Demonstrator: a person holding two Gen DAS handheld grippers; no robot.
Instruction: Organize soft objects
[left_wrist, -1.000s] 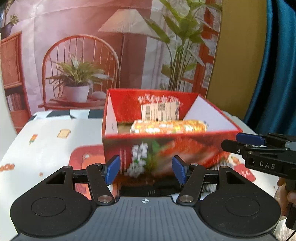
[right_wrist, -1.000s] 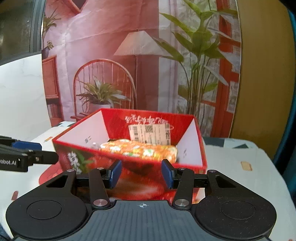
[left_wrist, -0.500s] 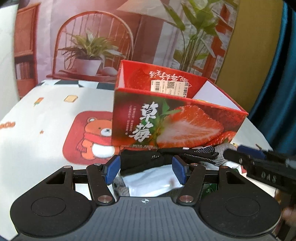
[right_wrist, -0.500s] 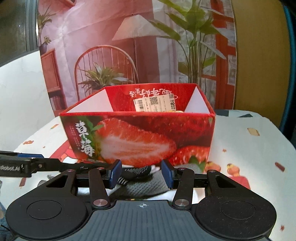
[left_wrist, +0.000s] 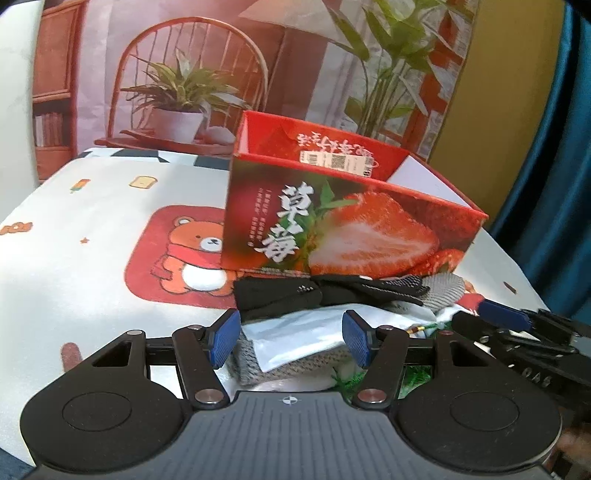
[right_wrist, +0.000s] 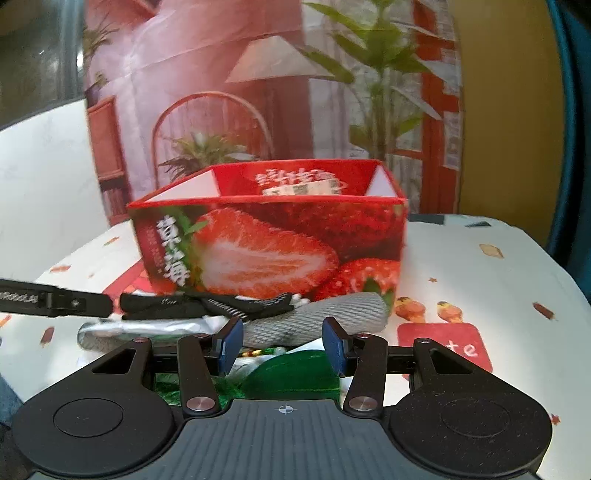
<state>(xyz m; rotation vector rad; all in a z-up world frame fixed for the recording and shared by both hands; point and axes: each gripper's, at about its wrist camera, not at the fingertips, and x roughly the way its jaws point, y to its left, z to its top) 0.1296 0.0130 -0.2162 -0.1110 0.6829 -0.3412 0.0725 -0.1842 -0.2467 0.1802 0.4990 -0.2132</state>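
On the cartoon-print tablecloth (left_wrist: 92, 236) we are seeing a red strawberry box (left_wrist: 351, 229) standing open-topped, a white barcode label (left_wrist: 338, 161) stuck on its inner back wall. Just in front of the box a pile of soft things is lying: a black fabric piece (left_wrist: 280, 295) on top, touching the box's foot, a grey knit item (right_wrist: 332, 314) running out to the right beside it, a silvery plastic bag (left_wrist: 295, 332) under the black piece, and something green (right_wrist: 295, 373) nearest the right wrist camera, which we cannot identify.

We are holding the left gripper (left_wrist: 290, 341) low over the near edge of the pile, jaws standing partly apart, blue pads (left_wrist: 223, 341) clear of the bag lying between them and gripping nothing. The right gripper (right_wrist: 282, 345) is sitting over the green patch and the grey knit end, jaws also part open, narrower than the left's, nothing pinched. Each gripper is showing at the edge of the other's view, left and right of the pile. Box contents are hidden from both cameras.
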